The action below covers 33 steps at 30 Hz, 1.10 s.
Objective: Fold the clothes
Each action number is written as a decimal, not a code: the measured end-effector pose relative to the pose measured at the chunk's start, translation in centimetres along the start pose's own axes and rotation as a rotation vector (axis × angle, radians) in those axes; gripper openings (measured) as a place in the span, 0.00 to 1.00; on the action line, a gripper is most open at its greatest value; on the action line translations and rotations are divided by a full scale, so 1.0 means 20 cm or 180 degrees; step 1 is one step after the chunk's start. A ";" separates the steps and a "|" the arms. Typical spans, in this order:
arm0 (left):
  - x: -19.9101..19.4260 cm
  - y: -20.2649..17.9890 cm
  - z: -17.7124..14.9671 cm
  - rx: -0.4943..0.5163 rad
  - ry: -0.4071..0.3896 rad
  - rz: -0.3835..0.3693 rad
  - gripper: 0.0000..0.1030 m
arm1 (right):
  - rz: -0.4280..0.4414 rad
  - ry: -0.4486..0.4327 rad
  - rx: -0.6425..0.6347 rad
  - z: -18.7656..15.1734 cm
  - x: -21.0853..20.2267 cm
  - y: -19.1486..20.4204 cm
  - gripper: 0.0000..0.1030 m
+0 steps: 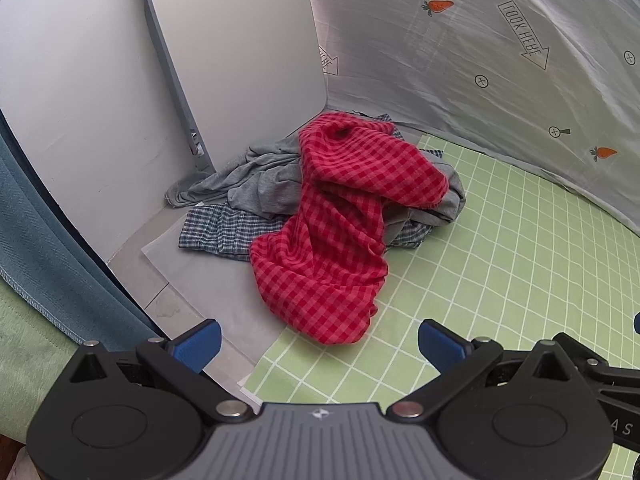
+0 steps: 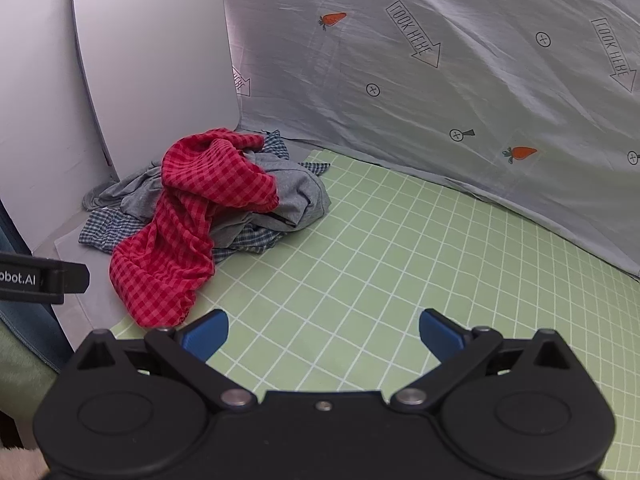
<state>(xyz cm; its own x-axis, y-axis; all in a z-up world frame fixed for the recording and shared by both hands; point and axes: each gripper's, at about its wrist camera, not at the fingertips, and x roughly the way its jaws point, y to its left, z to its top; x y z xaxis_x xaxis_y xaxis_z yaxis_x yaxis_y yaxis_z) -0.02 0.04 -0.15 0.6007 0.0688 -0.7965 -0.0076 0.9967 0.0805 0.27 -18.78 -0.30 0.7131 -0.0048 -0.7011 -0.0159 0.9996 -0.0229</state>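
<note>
A crumpled red checked cloth point(image 1: 332, 232) lies on top of a heap in the back left corner, over a grey garment point(image 1: 256, 180) and a blue plaid garment point(image 1: 224, 232). The same heap shows in the right wrist view: red cloth point(image 2: 188, 224), grey garment point(image 2: 296, 196), plaid garment point(image 2: 248, 240). My left gripper point(image 1: 320, 340) is open and empty, a short way in front of the red cloth's near end. My right gripper point(image 2: 324, 332) is open and empty over the green grid mat point(image 2: 380, 260), to the right of the heap.
The green grid mat point(image 1: 500, 260) covers the table. A grey sheet point(image 1: 200, 276) lies under the heap at left. A white board point(image 1: 224, 52) stands behind the heap. A grey printed cloth backdrop point(image 2: 440, 80) closes the back and right. The left gripper's body point(image 2: 40, 278) shows at the right wrist view's left edge.
</note>
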 end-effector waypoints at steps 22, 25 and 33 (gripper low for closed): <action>0.00 -0.02 0.01 -0.0098 0.0030 0.0044 1.00 | 0.0009 0.0005 -0.0037 -0.01 -0.01 -0.01 1.00; 0.00 -0.03 0.00 -0.0080 0.0025 0.0042 1.00 | 0.0006 0.0005 -0.0032 -0.01 -0.01 0.00 1.00; 0.00 -0.04 0.00 -0.0050 0.0021 0.0039 1.00 | -0.0001 0.0012 -0.0031 -0.02 -0.01 0.00 1.00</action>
<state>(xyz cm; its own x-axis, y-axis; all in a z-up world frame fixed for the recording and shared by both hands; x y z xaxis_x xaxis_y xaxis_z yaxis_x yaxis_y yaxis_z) -0.03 -0.70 -0.22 0.5953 0.0811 -0.7994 -0.0274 0.9964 0.0807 -0.14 -18.83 -0.47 0.7105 -0.0052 -0.7037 -0.0225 0.9993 -0.0301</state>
